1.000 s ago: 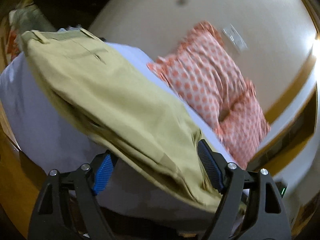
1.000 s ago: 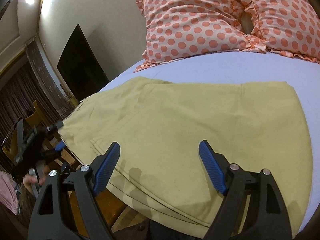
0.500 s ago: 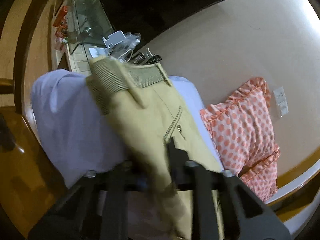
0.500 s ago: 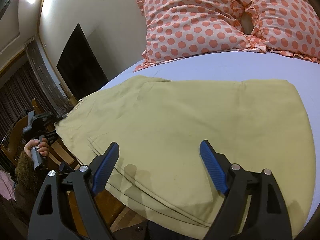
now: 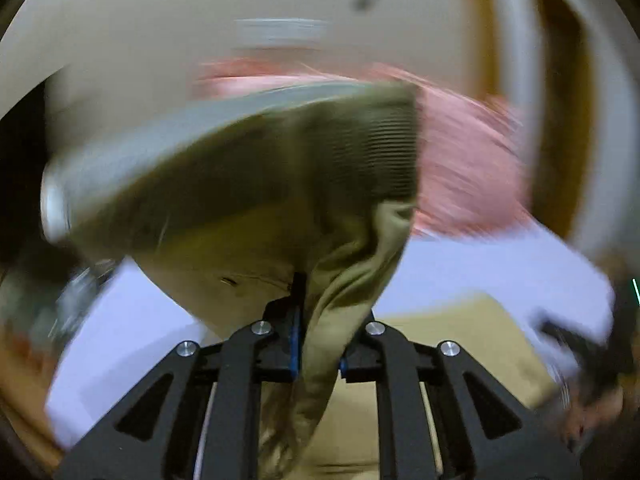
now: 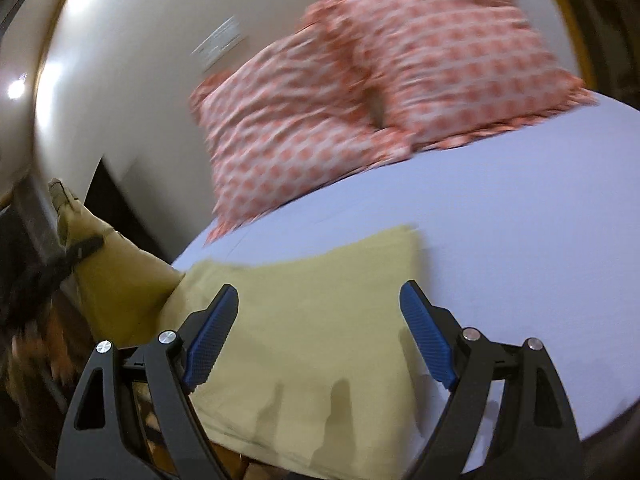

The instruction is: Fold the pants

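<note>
Your left gripper (image 5: pixel 318 354) is clamped on the waistband end of the pants (image 5: pixel 280 208), with cloth bunched between the blue pads. A second ago those jaws stood wide apart around the flat fabric; half a second ago they were closing on it near the ribbed waistband. Now that end is raised off the bed sheet (image 6: pixel 520 220), and the ribbed elastic hangs above the gripper against the blurred pillows (image 6: pixel 360 92). The heavy blur suggests a fast swing.

Your right gripper (image 6: pixel 316 320) has its jaws spread wide, holding nothing, and hovers over the part of the pants that lies flat on the sheet, nearer you than the pillows. Compared with a second ago, much less cloth covers the sheet: the far end now rises off the bed's edge to the left, where the other gripper holds it.

This reads as the fold being under way: the waistband is lifted to carry over the legs. The flat half may drag, since nothing pins it.
</note>
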Demonstrator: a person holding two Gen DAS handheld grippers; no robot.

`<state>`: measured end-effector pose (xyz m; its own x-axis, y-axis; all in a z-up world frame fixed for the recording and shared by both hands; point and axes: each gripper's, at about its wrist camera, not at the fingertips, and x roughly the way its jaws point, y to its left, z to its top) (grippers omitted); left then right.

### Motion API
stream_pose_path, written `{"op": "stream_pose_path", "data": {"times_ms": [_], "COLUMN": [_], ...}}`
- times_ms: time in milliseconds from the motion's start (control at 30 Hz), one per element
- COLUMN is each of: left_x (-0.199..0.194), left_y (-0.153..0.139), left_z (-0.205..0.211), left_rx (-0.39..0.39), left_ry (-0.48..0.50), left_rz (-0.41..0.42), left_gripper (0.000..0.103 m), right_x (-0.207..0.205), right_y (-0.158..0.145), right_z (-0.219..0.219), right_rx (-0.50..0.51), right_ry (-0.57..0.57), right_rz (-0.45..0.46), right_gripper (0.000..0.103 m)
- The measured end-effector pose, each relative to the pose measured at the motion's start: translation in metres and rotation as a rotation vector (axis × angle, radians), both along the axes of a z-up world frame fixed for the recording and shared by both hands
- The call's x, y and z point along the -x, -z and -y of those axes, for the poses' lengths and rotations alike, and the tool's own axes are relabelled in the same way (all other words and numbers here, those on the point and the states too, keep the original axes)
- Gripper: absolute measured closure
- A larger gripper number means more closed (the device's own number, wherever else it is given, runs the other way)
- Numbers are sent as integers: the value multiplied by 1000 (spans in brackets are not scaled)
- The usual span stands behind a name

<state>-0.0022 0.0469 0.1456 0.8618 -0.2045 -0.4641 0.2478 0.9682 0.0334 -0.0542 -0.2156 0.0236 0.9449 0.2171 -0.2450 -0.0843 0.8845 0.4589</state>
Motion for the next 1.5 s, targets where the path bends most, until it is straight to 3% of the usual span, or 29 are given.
{"op": "stream_pose_path", "data": {"times_ms": [100, 200, 333, 433, 500, 567, 633, 733, 867, 933, 1033, 1100, 1133, 1167, 1200, 1233, 1267, 1300, 1500], "left_x": [9, 22, 27, 36, 57, 64, 61, 20, -49, -68, -90, -98, -103, -106, -110, -114, -116, -119, -147], "left_y": [53, 101, 121, 107, 95, 79, 66, 54, 73, 85, 102, 109, 109, 110, 110, 111, 114, 114, 75], "left_z": [89, 134, 143, 137, 129, 112, 91, 25, -57, -72, -78, -72, -69, -65, -64, -65, -64, -67, -44], "left_rx": [-181, -269, -314, -267, -244, -157, -74, 29, 128, 148, 224, 283, 285, 286, 294, 313, 332, 347, 254], "left_ry": [223, 378, 355, 391, 451, 502, 485, 244, -36, -63, 0, 71, 86, 108, 117, 121, 124, 117, 108], "left_rz": [-72, -170, -169, -166, -138, -134, -154, -180, -347, -421, -535, -583, -583, -591, -598, -615, -633, -643, -517], "left_gripper": [89, 88, 83, 71, 52, 40, 38, 30, 29, 29, 29, 30, 30, 30, 40, 53, 78, 89, 96], "right_x": [11, 10, -3, -22, -33, -48, -59, -68, -69, -72, -77, -81, -83, -88, -91, -93, -95, -97, -122], "right_y": [3, 7, 17, 19, 19, 21, 25, 26, 28, 29, 28, 29, 32, 37, 41, 44, 45, 44, -12], "right_z": [32, 54, 66, 57, 49, 42, 39, 36, 43, 47, 45, 46, 48, 51, 55, 60, 63, 65, 64], "right_rx": [-69, -135, -184, -142, -99, -61, -49, -68, -103, -124, -120, -142, -167, -220, -282, -347, -385, -418, -357], "right_ry": [63, 69, 25, -33, -60, -81, -95, -150, -163, -174, -203, -232, -253, -295, -328, -353, -367, -379, -381], "right_rz": [-6, -32, -93, -146, -182, -229, -269, -272, -282, -282, -285, -290, -300, -311, -314, -315, -321, -323, -245], "right_gripper": [18, 18, 19, 31, 40, 45, 47, 50, 58, 59, 59, 65, 79, 90, 90, 91, 91, 92, 93]}}
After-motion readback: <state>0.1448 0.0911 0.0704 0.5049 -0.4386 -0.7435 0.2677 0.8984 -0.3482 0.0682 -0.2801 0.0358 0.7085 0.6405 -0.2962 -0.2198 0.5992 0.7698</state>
